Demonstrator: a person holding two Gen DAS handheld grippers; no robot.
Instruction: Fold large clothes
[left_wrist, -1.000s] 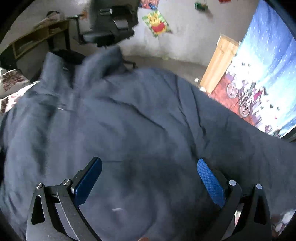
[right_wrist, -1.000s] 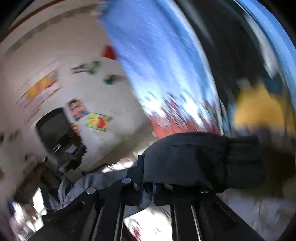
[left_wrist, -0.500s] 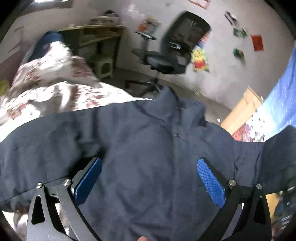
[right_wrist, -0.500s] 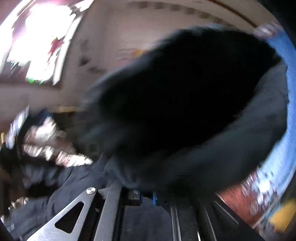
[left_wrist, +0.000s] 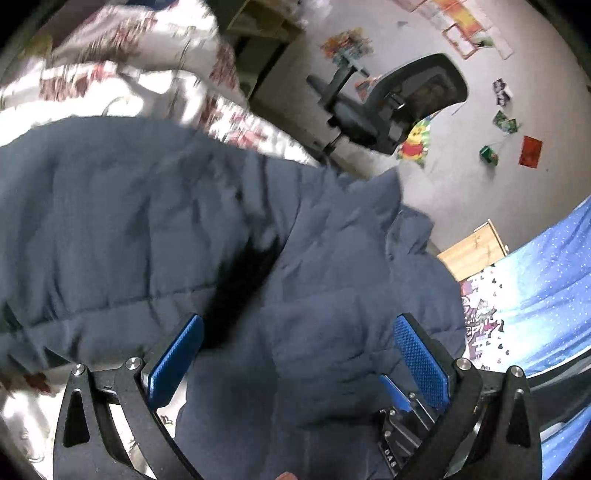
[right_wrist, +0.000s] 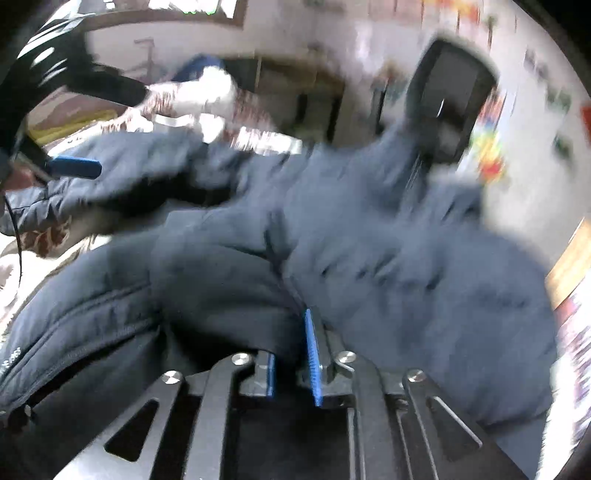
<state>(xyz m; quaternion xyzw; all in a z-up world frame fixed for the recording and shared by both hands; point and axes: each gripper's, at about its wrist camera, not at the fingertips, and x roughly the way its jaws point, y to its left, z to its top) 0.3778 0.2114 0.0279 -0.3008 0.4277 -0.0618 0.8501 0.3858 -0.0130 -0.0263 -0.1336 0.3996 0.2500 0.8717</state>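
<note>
A large dark blue padded jacket (left_wrist: 184, 229) lies spread on a floral bedspread (left_wrist: 122, 85). My left gripper (left_wrist: 295, 350) hovers open just above the jacket's lower part, its blue pads wide apart and holding nothing. My right gripper (right_wrist: 295, 354) is shut on a fold of the jacket (right_wrist: 369, 266), likely a sleeve, with cloth pinched between its blue pads. One blue finger of the left gripper shows at the left of the right wrist view (right_wrist: 74, 168).
A black office chair (left_wrist: 399, 107) stands beyond the bed, by a white wall with posters. A wooden cabinet (left_wrist: 472, 251) and a blue patterned curtain (left_wrist: 535, 288) are at the right. A desk (left_wrist: 266, 22) stands at the back.
My right gripper has swung down from the air to the jacket's body, carrying the pinched fold over it. My left gripper has shifted left and stays open above the jacket.
</note>
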